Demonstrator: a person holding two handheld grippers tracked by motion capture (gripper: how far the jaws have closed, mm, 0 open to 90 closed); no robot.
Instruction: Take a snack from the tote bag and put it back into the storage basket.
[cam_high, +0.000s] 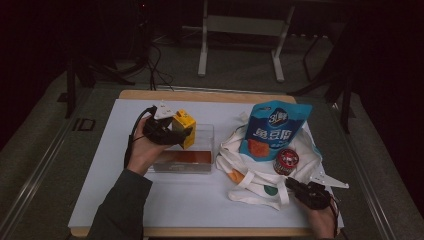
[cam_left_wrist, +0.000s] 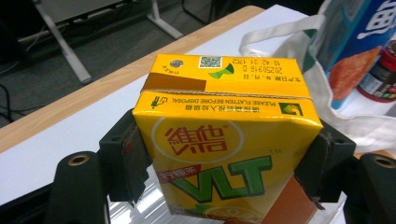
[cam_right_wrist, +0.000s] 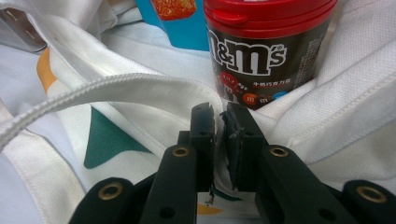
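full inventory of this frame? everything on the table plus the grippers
drink carton: 1, yellow with green letters, held above the clear box by the left hand-held gripper
clear box: 1, see-through with an orange-brown base, left of centre on the table
tote bag: 1, white with green and orange patches, right side of the table
snack pouch: 1, blue, standing in the tote bag
candy jar: 1, brown with red lid, in the bag beside the pouch
table: 1, white top, wooden edge
left hand-held gripper: black, jaws clamped on the carton's sides
right hand-held gripper: black, jaws shut on the bag's fabric
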